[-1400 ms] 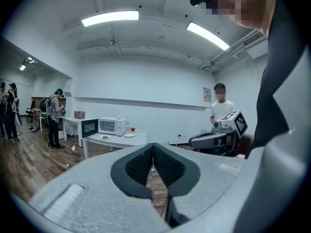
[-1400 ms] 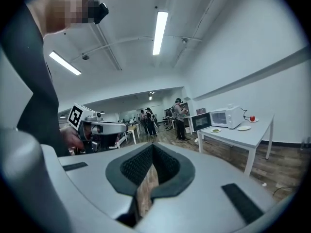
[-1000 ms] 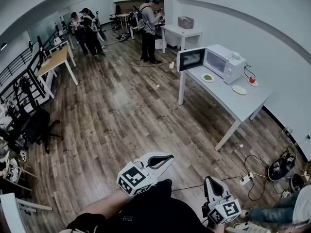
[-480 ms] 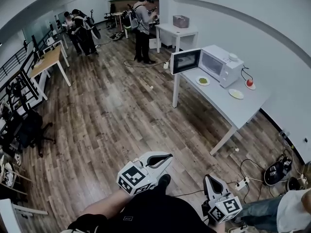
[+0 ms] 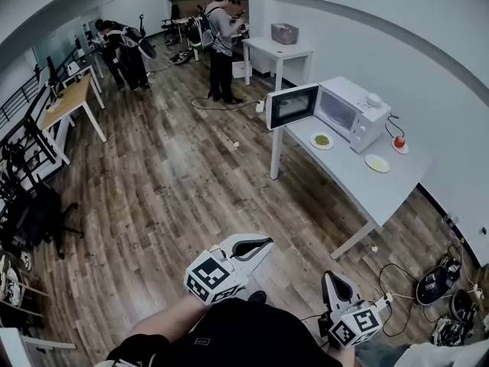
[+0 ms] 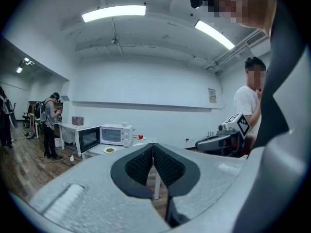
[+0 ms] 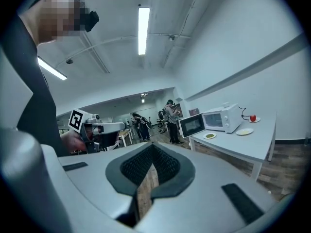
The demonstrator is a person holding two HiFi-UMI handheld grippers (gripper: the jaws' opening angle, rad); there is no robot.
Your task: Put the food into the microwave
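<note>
Left gripper [image 5: 266, 244]: near, centre; jaws together, nothing between them.
Right gripper [image 5: 330, 277]: near right; jaws together, nothing held.
Microwave [image 5: 353, 112]: far right, on the white table [image 5: 367, 193]; its door [image 5: 292, 105] stands open to the left.
Green food [image 5: 322, 139]: on a small plate [image 5: 314, 143] on the table, just in front of the microwave, well apart from both grippers.
Pale dish [image 5: 377, 163]: on the table, right of the green food.
Red thing [image 5: 398, 141]: on the table, right of the microwave.
People [image 5: 220, 37]: standing far off on the wood floor [image 5: 176, 174].
</note>
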